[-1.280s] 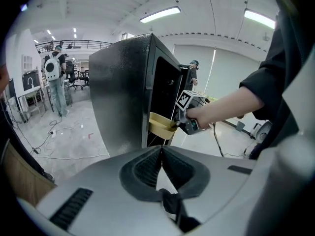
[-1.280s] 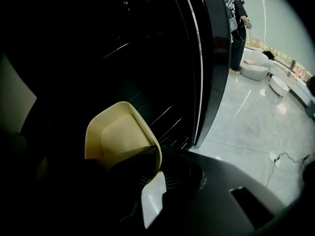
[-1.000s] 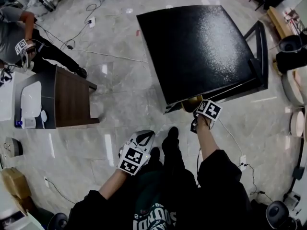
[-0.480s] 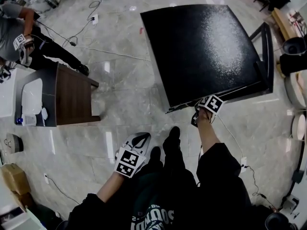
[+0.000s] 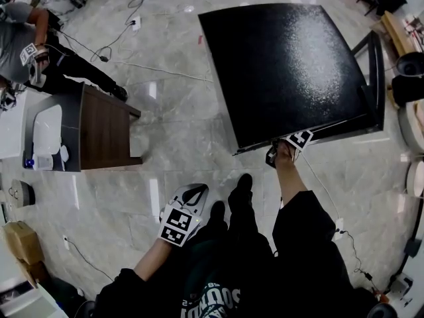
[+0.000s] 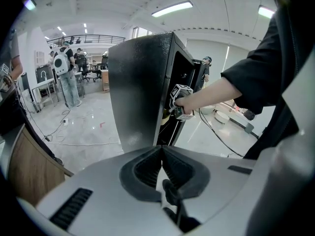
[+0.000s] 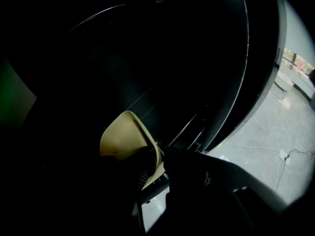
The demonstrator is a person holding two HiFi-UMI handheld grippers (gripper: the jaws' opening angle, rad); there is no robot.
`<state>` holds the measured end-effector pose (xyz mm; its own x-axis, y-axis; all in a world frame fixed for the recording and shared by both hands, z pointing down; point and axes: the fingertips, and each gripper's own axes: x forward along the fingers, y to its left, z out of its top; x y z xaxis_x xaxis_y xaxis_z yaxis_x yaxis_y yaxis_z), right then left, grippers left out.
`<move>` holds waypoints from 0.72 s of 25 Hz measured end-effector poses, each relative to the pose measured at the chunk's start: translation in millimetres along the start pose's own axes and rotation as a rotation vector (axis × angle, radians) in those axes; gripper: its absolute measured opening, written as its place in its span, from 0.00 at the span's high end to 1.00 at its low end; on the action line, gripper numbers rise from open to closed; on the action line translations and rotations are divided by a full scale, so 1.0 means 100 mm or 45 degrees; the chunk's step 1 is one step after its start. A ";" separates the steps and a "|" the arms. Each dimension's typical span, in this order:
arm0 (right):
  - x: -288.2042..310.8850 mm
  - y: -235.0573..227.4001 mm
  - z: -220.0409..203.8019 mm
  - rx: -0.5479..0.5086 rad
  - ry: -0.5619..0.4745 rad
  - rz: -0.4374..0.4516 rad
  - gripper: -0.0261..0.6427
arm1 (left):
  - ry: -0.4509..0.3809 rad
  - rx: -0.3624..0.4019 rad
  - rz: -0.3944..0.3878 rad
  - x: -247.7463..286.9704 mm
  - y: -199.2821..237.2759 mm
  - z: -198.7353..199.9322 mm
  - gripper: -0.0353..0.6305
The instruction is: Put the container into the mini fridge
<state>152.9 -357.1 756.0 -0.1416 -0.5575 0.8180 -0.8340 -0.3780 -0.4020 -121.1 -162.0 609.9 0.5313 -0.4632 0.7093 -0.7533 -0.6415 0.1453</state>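
Glossy marble floor (image 5: pixel 185 131) spreads around the black mini fridge (image 5: pixel 285 65), its door (image 5: pixel 374 78) swung open at the fridge's right. A wooden side table (image 5: pixel 99 128) sits well left of the fridge. Within the fridge's dark mouth, the tan container (image 7: pixel 123 134) is pinched by its rim in the right gripper (image 7: pixel 157 168). It looks thin-walled and light, likely to flex, so a rim hold suits; the door beside it narrows the way. The left gripper (image 6: pixel 161 166), jaws pressed together on nothing, hangs short of the fridge.

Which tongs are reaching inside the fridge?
The right tongs, gripping the tan container inside the fridge. The left tongs are shut, empty, outside it.
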 end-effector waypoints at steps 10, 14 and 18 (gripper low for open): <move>0.03 0.28 0.05 0.080 -0.013 0.151 0.88 | 0.008 0.000 0.006 -0.02 -0.02 -0.04 0.93; 0.05 0.28 0.08 0.078 -0.030 0.174 0.87 | 0.010 0.008 0.007 -0.05 -0.02 -0.06 0.93; 0.06 0.13 0.12 0.024 -0.071 0.143 0.87 | 0.009 0.016 0.003 -0.06 -0.04 -0.07 0.93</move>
<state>147.4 -374.9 750.7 -0.2032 -0.6372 0.7434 -0.8041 -0.3246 -0.4981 -124.1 -152.3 609.3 0.5266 -0.4603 0.7148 -0.7495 -0.6481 0.1349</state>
